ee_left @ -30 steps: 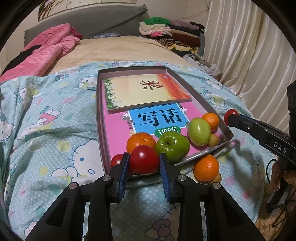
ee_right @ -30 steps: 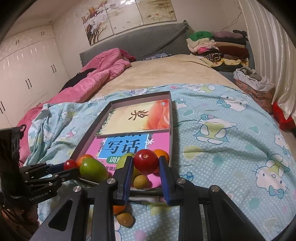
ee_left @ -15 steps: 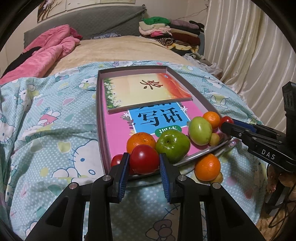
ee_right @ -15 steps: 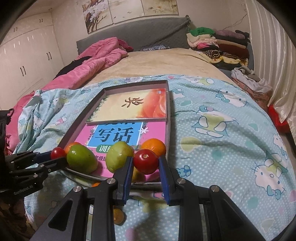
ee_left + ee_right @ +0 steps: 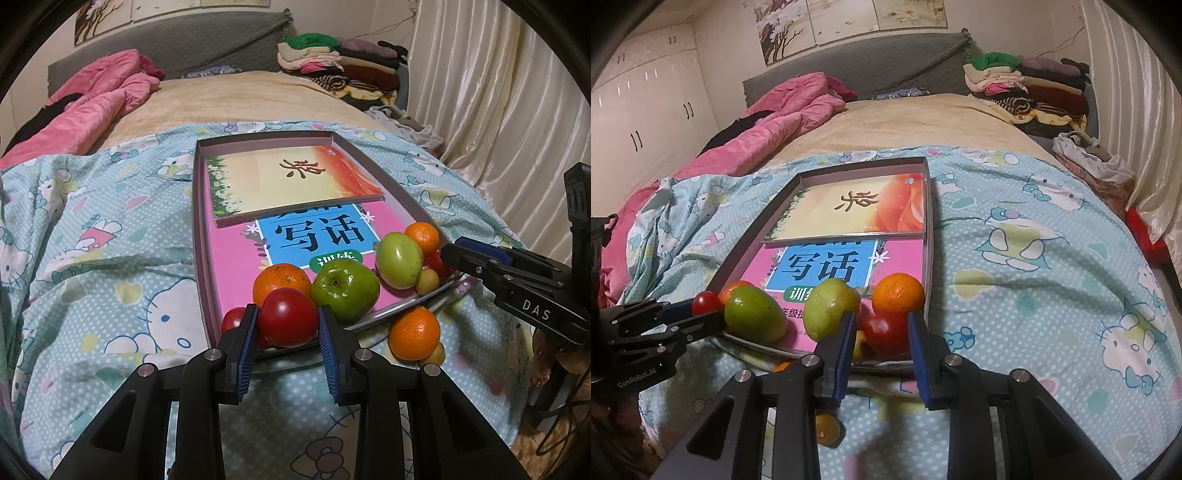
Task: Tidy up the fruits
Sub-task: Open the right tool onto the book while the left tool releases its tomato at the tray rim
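Observation:
A shallow grey tray (image 5: 199,236) with two books in it lies on the bed. Along its near end sit an orange (image 5: 280,282), a green apple (image 5: 345,290), a second green fruit (image 5: 399,260) and another orange (image 5: 423,238). My left gripper (image 5: 286,314) is shut on a red tomato (image 5: 288,321) at the tray's near left corner. My right gripper (image 5: 881,321) is shut on a smaller red tomato (image 5: 886,330), low in the near right corner below an orange (image 5: 897,293). An orange (image 5: 413,332) and a small yellow fruit (image 5: 436,354) lie on the bedding outside the tray.
The bed has a blue cartoon-print cover (image 5: 1034,258), with a pink quilt (image 5: 783,125) at the far left. Folded clothes (image 5: 1023,81) are stacked at the head end. Curtains (image 5: 498,110) hang to the right. A small yellow fruit (image 5: 827,428) lies under my right gripper.
My right gripper has come down and in with its tomato, from above the tray to the near right corner among the fruit. The left gripper has kept still.

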`<state>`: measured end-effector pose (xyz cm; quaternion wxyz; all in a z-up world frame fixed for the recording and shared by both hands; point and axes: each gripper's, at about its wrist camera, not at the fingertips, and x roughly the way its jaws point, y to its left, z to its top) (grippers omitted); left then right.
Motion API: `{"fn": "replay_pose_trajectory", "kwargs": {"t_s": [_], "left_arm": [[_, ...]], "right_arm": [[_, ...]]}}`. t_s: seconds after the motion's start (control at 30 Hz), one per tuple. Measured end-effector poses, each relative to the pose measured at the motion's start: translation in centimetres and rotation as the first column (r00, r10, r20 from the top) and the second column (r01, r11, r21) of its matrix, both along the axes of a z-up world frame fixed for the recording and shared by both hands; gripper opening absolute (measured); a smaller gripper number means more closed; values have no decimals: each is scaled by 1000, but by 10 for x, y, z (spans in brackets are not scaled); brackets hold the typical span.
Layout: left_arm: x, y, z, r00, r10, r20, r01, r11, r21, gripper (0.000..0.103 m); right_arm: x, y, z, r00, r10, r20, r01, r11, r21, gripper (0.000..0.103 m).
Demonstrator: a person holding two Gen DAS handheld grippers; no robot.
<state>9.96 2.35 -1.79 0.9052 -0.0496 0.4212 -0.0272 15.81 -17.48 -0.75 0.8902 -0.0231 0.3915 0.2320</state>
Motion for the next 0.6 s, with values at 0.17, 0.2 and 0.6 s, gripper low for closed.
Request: {"fn": "replay_pose_trajectory", "kwargs": {"t_s": [0.17, 0.2, 0.6], "left_arm": [[0, 0, 0, 1000, -1, 0, 1, 1000, 1, 33], [0, 0, 0, 1000, -1, -1, 1, 1000, 0, 33], [-1, 1, 1, 1000, 10, -5, -10, 1000, -22, 33]], "right_arm": [[-1, 0, 1, 1000, 6, 5, -6, 1000, -1, 30], [-2, 0, 1, 1000, 9, 5, -9, 1000, -1, 30], [-2, 1, -1, 1000, 18, 6, -18, 1000, 0, 31]]}}
